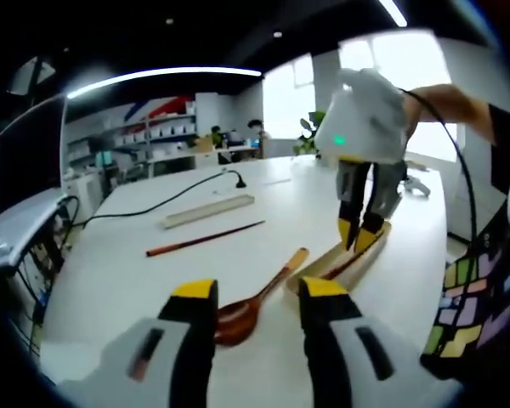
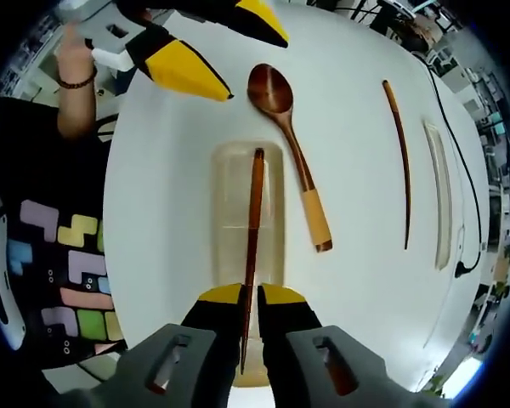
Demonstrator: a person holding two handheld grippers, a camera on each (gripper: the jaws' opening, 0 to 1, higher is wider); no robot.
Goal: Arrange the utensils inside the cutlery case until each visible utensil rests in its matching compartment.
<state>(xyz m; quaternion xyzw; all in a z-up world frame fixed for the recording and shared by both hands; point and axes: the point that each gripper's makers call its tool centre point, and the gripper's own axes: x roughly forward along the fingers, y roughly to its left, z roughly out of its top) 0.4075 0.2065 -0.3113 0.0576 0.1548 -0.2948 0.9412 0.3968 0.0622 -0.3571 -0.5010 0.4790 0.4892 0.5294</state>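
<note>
Lowering the chopstick [image 2: 253, 229], clamped in the right gripper [image 2: 251, 299], we should align it lengthwise inside the case [image 2: 229, 212]; the left gripper [image 1: 255, 293] idles unclenched near the spoon [image 2: 285, 127].

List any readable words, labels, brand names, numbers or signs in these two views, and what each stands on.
None can be read. The cutlery case, wooden spoon and both chopsticks bear no lettering. Anything on the far shelves is too small and blurred to read.

case [image 2: 235, 223]: clear, open, on table | chopstick [image 2: 253, 246]: lengthwise over it | spoon [image 2: 291, 153]: beside | second chopstick [image 2: 399, 161]: apart
</note>
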